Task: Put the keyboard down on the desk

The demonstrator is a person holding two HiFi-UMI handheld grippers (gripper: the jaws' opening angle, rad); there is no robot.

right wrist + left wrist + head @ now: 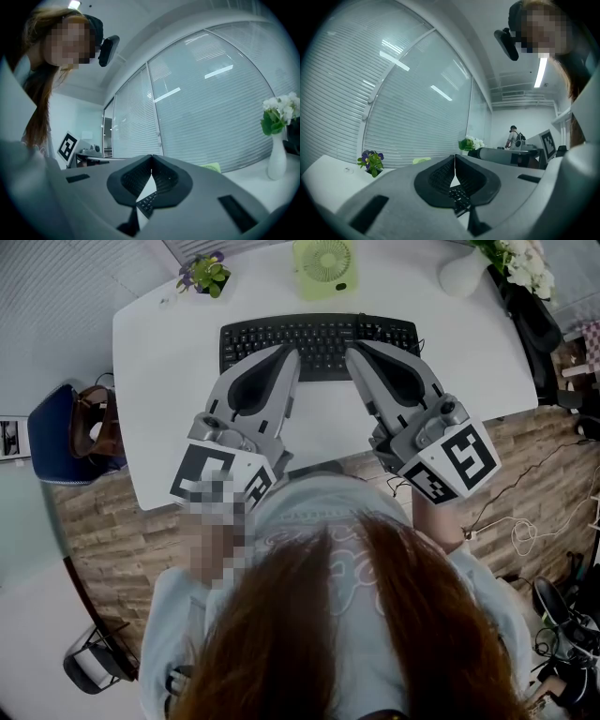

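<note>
Black kbd [319,334], front edge behind jaws.

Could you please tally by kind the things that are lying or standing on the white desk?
black keyboard: 1
green desk fan: 1
potted plant with purple flowers: 1
white vase of white flowers: 1
Total: 4

Bright, even indoor light. A ceiling strip light [541,71] glows, its streaks reflected across the blinds [393,98]. Soft shadows lie along the near edge of the white desk [159,427]. The 2 gripper views bow strongly, corners black.
</note>
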